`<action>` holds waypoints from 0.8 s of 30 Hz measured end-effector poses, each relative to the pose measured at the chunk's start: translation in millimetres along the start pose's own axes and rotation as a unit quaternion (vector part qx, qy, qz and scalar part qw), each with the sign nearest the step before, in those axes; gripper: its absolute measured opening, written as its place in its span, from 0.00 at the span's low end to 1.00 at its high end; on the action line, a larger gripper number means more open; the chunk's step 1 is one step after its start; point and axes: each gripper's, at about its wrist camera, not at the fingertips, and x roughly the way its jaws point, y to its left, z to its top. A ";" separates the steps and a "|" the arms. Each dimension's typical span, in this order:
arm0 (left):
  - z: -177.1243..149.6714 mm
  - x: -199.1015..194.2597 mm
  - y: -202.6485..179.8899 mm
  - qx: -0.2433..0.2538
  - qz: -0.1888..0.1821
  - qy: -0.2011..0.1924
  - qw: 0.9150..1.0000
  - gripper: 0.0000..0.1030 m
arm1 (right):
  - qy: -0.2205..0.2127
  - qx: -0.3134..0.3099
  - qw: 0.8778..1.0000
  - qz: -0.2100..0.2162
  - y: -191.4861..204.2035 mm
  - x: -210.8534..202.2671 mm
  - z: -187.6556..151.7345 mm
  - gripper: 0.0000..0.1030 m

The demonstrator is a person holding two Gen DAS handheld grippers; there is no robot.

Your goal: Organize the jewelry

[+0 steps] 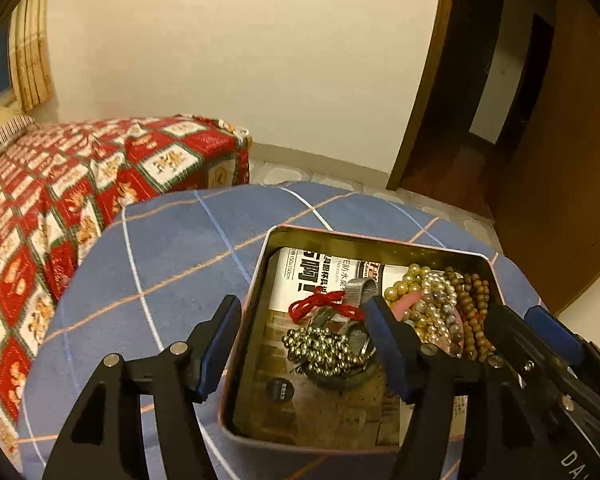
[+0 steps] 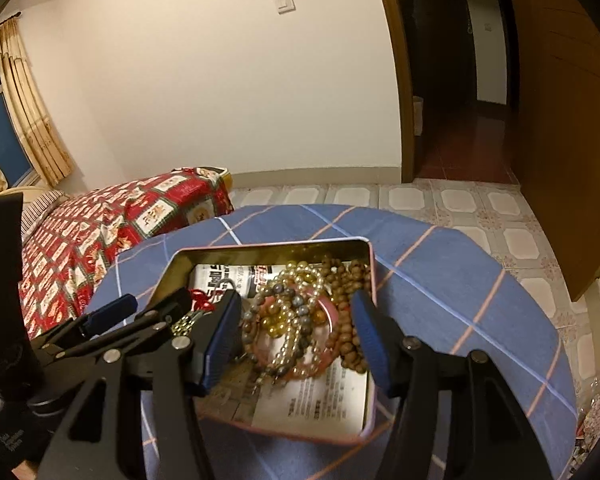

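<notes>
An open metal tin (image 1: 249,312) (image 2: 370,280) sits on a round table under a blue checked cloth (image 1: 160,264) (image 2: 460,280). It holds printed paper and jewelry: a silver bead bracelet (image 1: 320,348), a red cord (image 1: 320,304), a grey ring-shaped band (image 1: 360,290), pearl and gold bead strands (image 1: 424,300) (image 2: 296,308), brown wooden beads (image 1: 476,308) (image 2: 348,284) and a pink bangle (image 2: 332,312). My left gripper (image 1: 304,352) is open, straddling the tin's left wall above the silver beads. My right gripper (image 2: 296,344) is open over the bead pile, empty.
A bed with a red patterned cover (image 1: 60,208) (image 2: 100,232) stands left of the table. Tiled floor (image 2: 440,200) and an open wooden doorway (image 1: 460,80) (image 2: 452,80) lie behind. The right gripper's fingers (image 1: 548,336) show at the tin's right edge in the left wrist view.
</notes>
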 end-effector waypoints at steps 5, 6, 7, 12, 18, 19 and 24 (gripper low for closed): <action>-8.3 -12.1 -0.7 0.010 0.009 -0.005 1.000 0.64 | -0.006 0.026 1.000 -0.002 -5.4 -7.6 -8.9 0.64; -10.5 -13.6 -0.7 0.011 0.012 -0.006 1.000 0.64 | -0.003 0.030 1.000 -0.002 -6.4 -7.2 -11.5 0.65; -12.8 -14.8 -0.5 0.013 0.014 -0.006 1.000 0.64 | -0.001 0.031 1.000 -0.004 -6.6 -7.1 -14.2 0.65; -30.3 -30.4 -1.1 0.025 0.032 -0.027 0.999 0.64 | 0.001 0.034 0.999 -0.018 -5.8 -11.7 -29.6 0.76; -51.3 -46.9 3.4 0.025 0.044 -0.037 0.998 0.64 | -0.011 0.010 0.999 -0.040 -0.1 -28.4 -45.3 0.84; -56.2 -51.2 5.0 0.026 0.048 -0.041 0.998 0.64 | -0.014 0.009 0.999 -0.041 -1.2 -31.7 -48.7 0.84; -73.2 -66.4 10.1 0.028 0.056 -0.051 0.997 0.65 | -0.023 0.013 0.999 -0.033 0.0 -45.0 -60.4 0.85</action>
